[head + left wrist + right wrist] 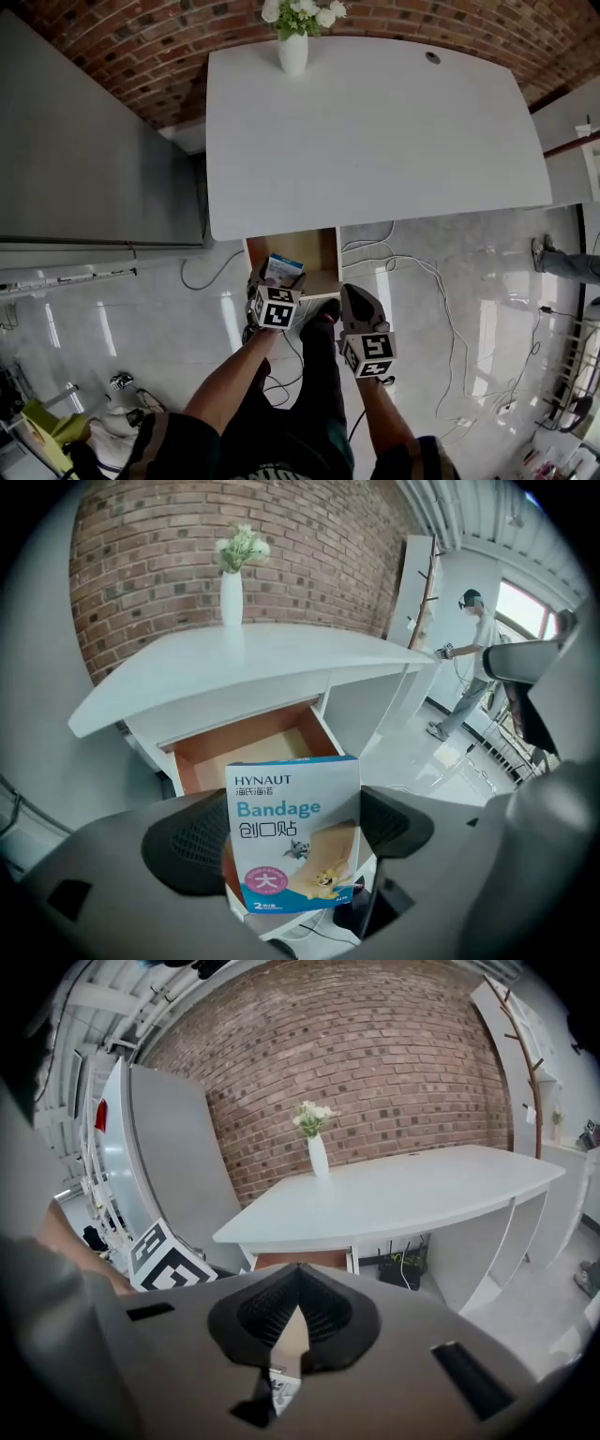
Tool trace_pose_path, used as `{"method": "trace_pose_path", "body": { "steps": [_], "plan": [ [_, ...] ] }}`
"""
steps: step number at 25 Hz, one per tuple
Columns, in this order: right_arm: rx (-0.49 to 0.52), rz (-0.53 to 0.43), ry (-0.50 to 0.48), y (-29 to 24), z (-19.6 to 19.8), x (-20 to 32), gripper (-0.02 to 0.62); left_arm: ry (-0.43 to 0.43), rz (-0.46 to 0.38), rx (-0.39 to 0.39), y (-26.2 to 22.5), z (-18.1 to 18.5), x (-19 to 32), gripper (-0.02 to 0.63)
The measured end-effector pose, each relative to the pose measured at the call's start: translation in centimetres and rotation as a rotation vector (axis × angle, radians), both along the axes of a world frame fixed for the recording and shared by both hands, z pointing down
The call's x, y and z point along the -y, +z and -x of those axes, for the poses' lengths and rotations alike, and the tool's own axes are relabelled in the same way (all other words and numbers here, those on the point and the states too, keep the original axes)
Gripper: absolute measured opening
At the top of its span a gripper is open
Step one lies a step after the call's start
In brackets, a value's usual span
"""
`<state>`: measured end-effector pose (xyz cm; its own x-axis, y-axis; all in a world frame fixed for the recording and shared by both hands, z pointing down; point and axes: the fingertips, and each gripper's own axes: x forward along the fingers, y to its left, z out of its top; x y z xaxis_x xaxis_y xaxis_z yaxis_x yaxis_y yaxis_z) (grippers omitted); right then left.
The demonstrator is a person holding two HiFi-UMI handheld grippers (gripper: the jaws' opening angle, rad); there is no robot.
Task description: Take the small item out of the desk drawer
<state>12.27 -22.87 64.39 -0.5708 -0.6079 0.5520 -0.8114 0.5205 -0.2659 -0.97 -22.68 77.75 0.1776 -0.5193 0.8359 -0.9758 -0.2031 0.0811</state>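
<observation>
A white and blue bandage box (292,832) stands upright between the jaws of my left gripper (275,286), which is shut on it. In the head view the box (283,269) hangs just over the front of the open desk drawer (309,248), whose wooden inside (246,750) looks bare. The drawer hangs under the white desk (375,131). My right gripper (352,298) is to the right of the drawer front, beside the left one. Its pads (323,1312) meet at the tips with nothing between them.
A white vase of flowers (293,47) stands at the desk's far edge. Cables (412,272) trail over the glossy floor to the right of the drawer. A grey cabinet (84,159) is to the left. A person (478,658) stands far off to the right.
</observation>
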Motion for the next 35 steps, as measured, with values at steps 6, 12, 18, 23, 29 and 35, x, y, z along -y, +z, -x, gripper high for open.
{"method": "trace_pose_path", "body": {
  "steps": [6,12,18,23,29,35],
  "plan": [
    [-0.008,-0.017,0.034,-3.3,0.1,-1.1,0.024,0.031,-0.07,-0.02,-5.5,0.1,-0.4,0.433],
    [-0.006,-0.07,0.048,-7.1,1.1,-1.8,0.025,0.053,-0.155,-0.037,-11.1,0.6,-0.7,0.433],
    [0.0,-0.149,0.046,-11.2,2.9,-2.1,0.025,0.08,-0.239,-0.048,-16.4,1.5,-0.5,0.433],
    [0.016,-0.212,0.047,-15.1,4.4,-2.4,0.025,0.113,-0.325,-0.048,-21.1,2.8,-0.1,0.433],
    [0.02,-0.282,0.059,-18.4,5.4,-3.0,0.025,0.136,-0.416,-0.044,-25.7,4.3,-0.3,0.433],
    [0.01,-0.363,0.079,-22.0,6.0,-2.9,0.025,0.153,-0.505,-0.041,-30.4,6.1,-0.2,0.433]
  ]
}}
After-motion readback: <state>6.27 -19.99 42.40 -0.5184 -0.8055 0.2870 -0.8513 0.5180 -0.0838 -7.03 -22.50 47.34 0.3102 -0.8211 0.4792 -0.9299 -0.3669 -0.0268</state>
